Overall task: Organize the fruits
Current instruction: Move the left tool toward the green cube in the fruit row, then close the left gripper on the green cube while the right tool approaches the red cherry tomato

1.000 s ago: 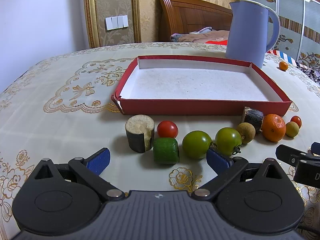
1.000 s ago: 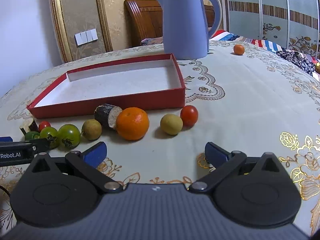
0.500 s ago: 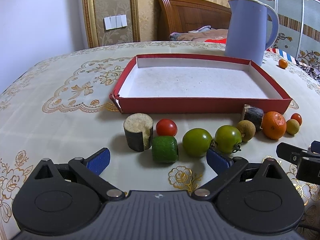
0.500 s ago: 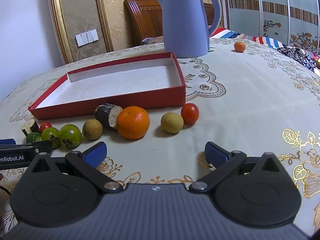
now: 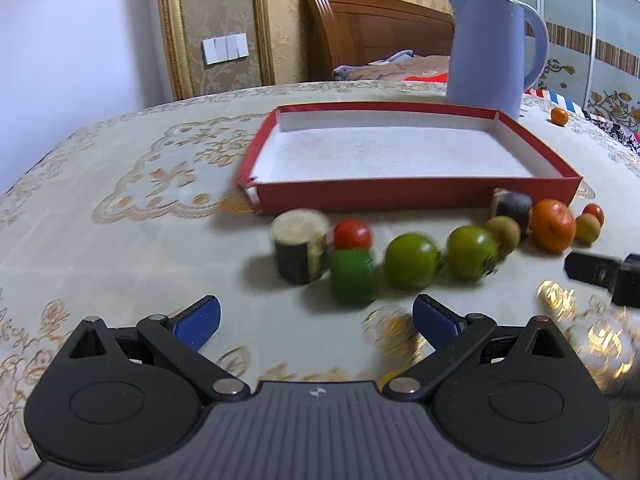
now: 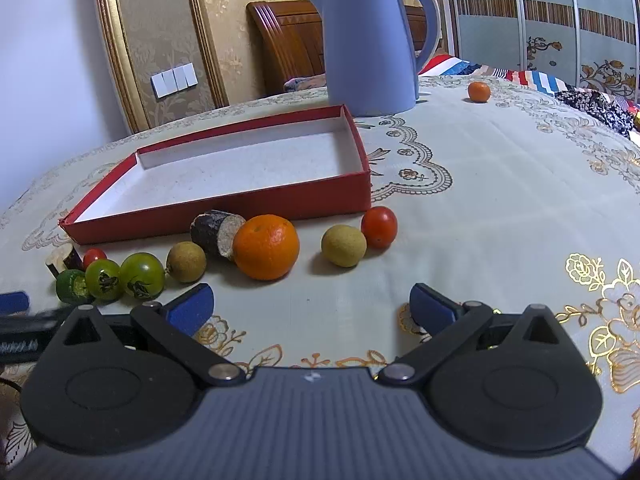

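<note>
Tabletop [image 6: 500,184] w/ embroidered cloth; blue kettle [image 6: 370,40] behind red tray [image 6: 224,210], tray empty. We've got the fruit in a row along the tray's near wall. Orange [image 6: 266,247] sits just ahead-left of our right tool [image 6: 312,306]; green tomatoes [image 5: 411,261] ahead of the left tool [image 5: 316,318]. Both tools' fingers spread apart, holding nothing. Right looks nearer the orange, approx straight reach fwd. Left view motion-blurred; cut cylinder pieces hard to ID. Stray small orange [image 6: 479,91] far back.
</note>
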A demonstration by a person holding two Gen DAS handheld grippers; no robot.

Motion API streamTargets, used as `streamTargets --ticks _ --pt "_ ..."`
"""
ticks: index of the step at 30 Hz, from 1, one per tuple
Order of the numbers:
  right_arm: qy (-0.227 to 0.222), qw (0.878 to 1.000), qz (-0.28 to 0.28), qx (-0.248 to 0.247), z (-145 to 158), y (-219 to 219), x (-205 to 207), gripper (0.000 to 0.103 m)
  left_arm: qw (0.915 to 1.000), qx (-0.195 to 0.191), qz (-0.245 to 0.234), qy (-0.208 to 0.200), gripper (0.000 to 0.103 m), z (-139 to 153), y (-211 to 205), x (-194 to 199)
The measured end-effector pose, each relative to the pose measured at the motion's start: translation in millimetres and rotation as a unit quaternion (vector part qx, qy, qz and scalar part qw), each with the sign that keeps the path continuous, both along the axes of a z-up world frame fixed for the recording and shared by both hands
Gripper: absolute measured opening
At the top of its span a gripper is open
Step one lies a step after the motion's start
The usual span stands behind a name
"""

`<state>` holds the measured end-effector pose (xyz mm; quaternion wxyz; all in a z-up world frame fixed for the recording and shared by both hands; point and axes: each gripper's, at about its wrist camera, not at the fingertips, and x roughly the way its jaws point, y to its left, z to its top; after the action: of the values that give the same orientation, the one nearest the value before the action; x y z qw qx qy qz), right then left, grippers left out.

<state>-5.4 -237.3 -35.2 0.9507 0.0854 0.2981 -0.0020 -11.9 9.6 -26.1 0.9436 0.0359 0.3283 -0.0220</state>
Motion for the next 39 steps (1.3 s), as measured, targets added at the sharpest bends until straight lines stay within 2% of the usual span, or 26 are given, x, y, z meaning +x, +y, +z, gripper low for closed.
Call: streamTargets --ticks 4,8,10,16,20,25,29,32,34,35,36,39 --pt "0.000 1.000 0.000 -0.001 0.0 -0.3 -0.2 0.103 0.9989 -0.046 0.011 -0.006 0.103 4.4 21.3 -3.5" --pt "-0.003 1.000 0.000 0.008 -0.3 -1.3 0.2 0.103 0.9992 -0.035 0.014 -0.007 0.103 3.9 25.0 0.1" --pt "-0.004 1.000 0.000 0.008 -0.1 -1.1 -0.2 0.103 0.9989 -0.046 0.010 -0.003 0.103 4.3 25.5 1.0" --pt "-0.005 1.000 0.000 0.012 -0.4 -2.6 -0.8 0.103 0.9989 -0.039 -0.009 -0.023 0.103 11.3 23.6 3.1" --pt "-0.008 1.000 0.000 0.019 -0.4 -4.9 -2.0 0.103 0.9986 -0.053 -0.006 -0.008 0.103 13.2 31.0 9.2" --pt "-0.009 1.000 -0.001 0.023 -0.6 -6.1 -2.0 0.103 0.9976 -0.060 -0.035 -0.004 0.102 8.3 16.9 4.3" --pt "-0.011 1.000 -0.001 0.027 -0.4 -7.3 -2.5 0.103 0.9981 -0.044 -0.042 -0.009 0.102 6.1 2.8 4.7" --pt "-0.013 0.999 -0.001 0.031 -0.5 -8.4 -3.7 0.103 0.9970 -0.054 -0.056 -0.008 0.102 5.1 -0.9 4.4" --pt "-0.013 0.999 -0.001 0.032 -0.5 -8.4 -3.6 0.103 0.9963 -0.059 -0.062 -0.005 0.092 4.1 -1.9 4.5" --pt "-0.014 0.999 -0.001 0.033 -0.6 -8.8 -4.0 0.103 0.9960 -0.061 -0.065 -0.001 0.073 3.2 -2.1 5.0" --pt "-0.015 0.999 -0.001 0.035 -0.7 -9.2 -4.2 0.103 0.9957 -0.062 -0.069 0.001 0.060 2.3 -2.5 5.1" --pt "-0.017 0.999 -0.001 0.040 -1.0 -10.7 -4.9 0.103 0.9964 -0.047 -0.070 -0.005 0.059 1.4 -5.9 3.3"
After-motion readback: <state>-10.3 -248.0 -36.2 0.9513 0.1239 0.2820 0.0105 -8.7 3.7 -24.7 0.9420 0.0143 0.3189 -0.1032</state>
